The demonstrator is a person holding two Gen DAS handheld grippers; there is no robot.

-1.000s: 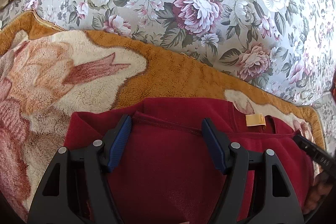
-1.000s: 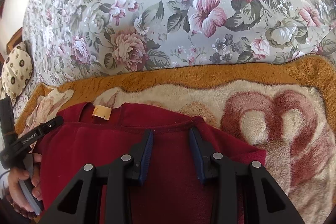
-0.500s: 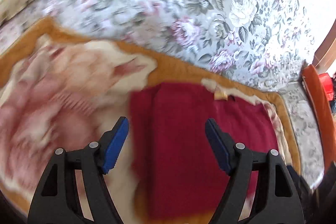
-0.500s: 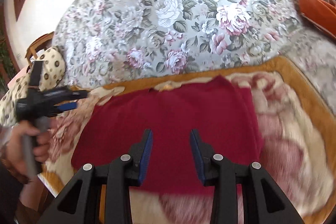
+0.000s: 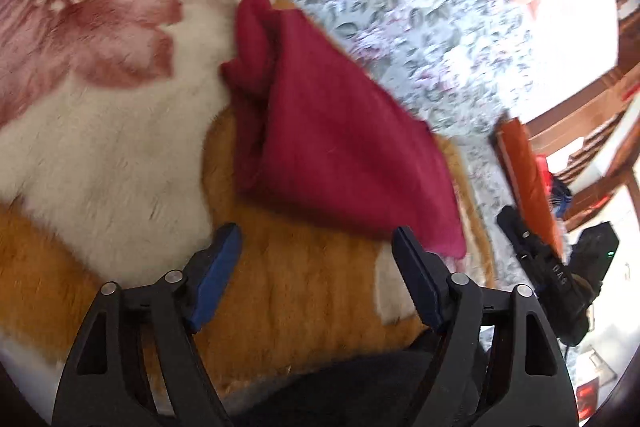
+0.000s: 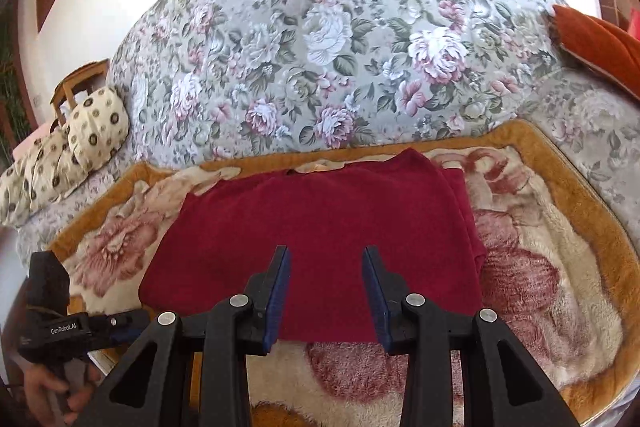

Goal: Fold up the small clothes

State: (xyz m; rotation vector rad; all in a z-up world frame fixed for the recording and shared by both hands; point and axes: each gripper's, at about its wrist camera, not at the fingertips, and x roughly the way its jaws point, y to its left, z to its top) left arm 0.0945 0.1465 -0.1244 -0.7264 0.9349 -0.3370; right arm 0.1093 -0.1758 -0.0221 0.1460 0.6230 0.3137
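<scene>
My left wrist view angles down from the blanket's [image 5: 300,307] edge; my right faces the sofa; both share the red garment [image 5: 340,155].

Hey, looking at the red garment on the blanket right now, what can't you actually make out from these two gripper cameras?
- Red garment: near hem, right wrist view, hidden behind the right gripper.
- Its collar, right wrist view: too small to read any label.
- Garment's stacked layers, left wrist view: motion blur hides how many folds.
- Left gripper: open, empty; in the right wrist view its fingertips are hidden.

Both grippers empty — left gripper [image 5: 316,265] freshly widened, right gripper [image 6: 325,287] half-parted
</scene>
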